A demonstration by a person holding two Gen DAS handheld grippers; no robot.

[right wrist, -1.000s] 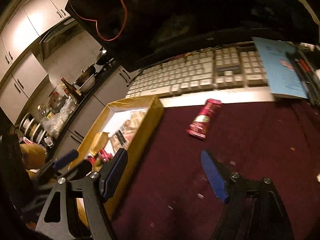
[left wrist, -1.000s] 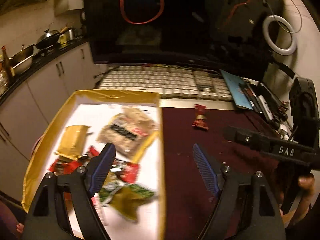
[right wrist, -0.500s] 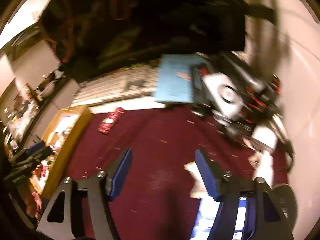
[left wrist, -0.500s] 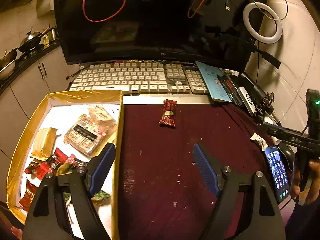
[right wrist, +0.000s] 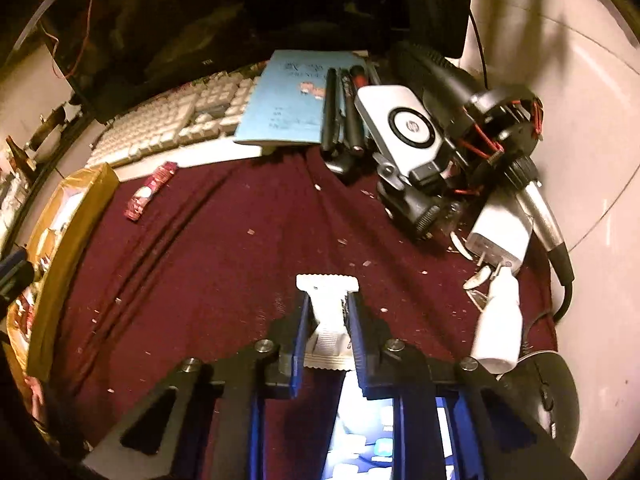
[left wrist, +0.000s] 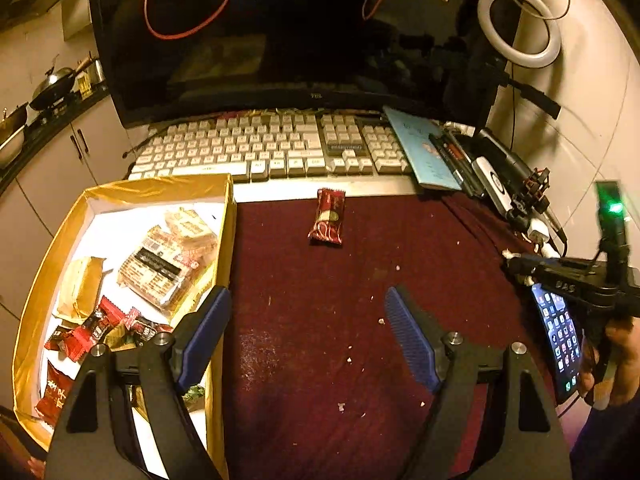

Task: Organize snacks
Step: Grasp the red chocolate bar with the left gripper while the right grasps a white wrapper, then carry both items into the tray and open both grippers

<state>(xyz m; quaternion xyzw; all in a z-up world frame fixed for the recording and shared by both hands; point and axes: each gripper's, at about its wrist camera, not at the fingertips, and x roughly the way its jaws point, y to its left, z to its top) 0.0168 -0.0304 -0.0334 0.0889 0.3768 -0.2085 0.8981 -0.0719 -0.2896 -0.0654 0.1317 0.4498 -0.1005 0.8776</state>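
My right gripper (right wrist: 328,312) is shut on a small white snack packet (right wrist: 327,304) just above the dark red cloth (right wrist: 240,240), over a lit phone. My left gripper (left wrist: 308,320) is open and empty above the cloth, beside the gold-rimmed box (left wrist: 226,216) that holds several snacks. A red snack bar (left wrist: 328,216) lies on the cloth in front of the keyboard; it also shows at the left of the right wrist view (right wrist: 150,190). The box's edge (right wrist: 80,208) is at the far left there.
A white keyboard (left wrist: 264,148), a dark monitor (left wrist: 296,36) and a blue booklet (left wrist: 424,152) stand behind the cloth. Chargers, cables and pens (right wrist: 440,140) crowd the right side, with a white bottle (right wrist: 500,320), a mouse (right wrist: 544,400) and a phone (left wrist: 558,340).
My right gripper swung right, away from the box, and closed on the white packet. My left gripper moved right from over the box to over the cloth and stayed open.
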